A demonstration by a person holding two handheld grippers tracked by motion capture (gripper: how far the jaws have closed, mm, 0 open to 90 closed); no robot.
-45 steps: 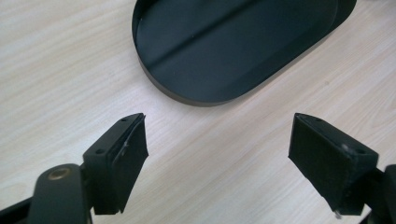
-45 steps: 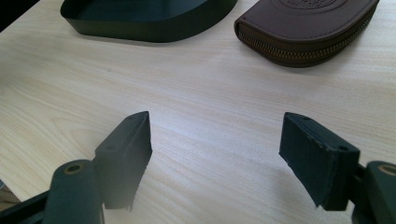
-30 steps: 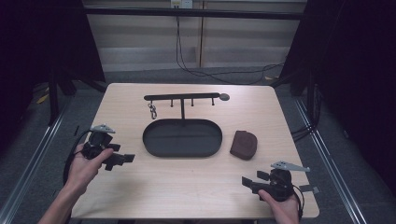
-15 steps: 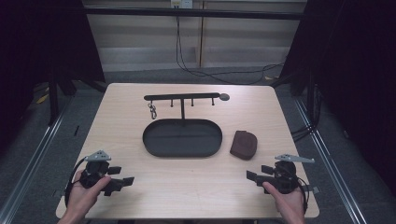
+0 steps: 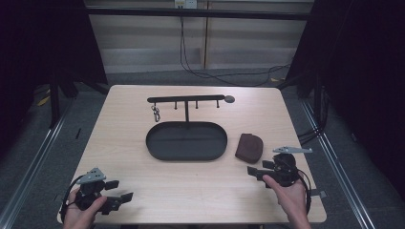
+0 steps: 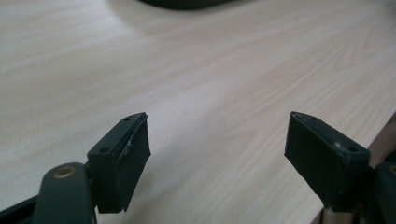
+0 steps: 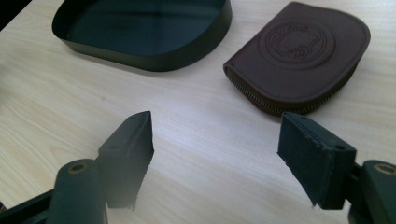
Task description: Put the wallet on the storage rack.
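Both hand-held grippers sit wide open and empty as we hold them low over the pale wood surface [image 5: 143, 119]: the left hand-held gripper [image 5: 120, 191] with bare surface ahead, the right hand-held gripper [image 7: 215, 154] with a brown zip pouch [image 7: 299, 58] just beyond its jaws and a black oval tray [image 7: 149, 51] farther ahead to its left.

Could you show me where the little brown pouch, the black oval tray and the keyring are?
brown pouch [image 7: 299, 51], right gripper view, on its embossed top.
black oval tray [image 5: 157, 150], high view, on its left rim.
keyring [image 5: 156, 114], high view, hanging under the rack's left end.
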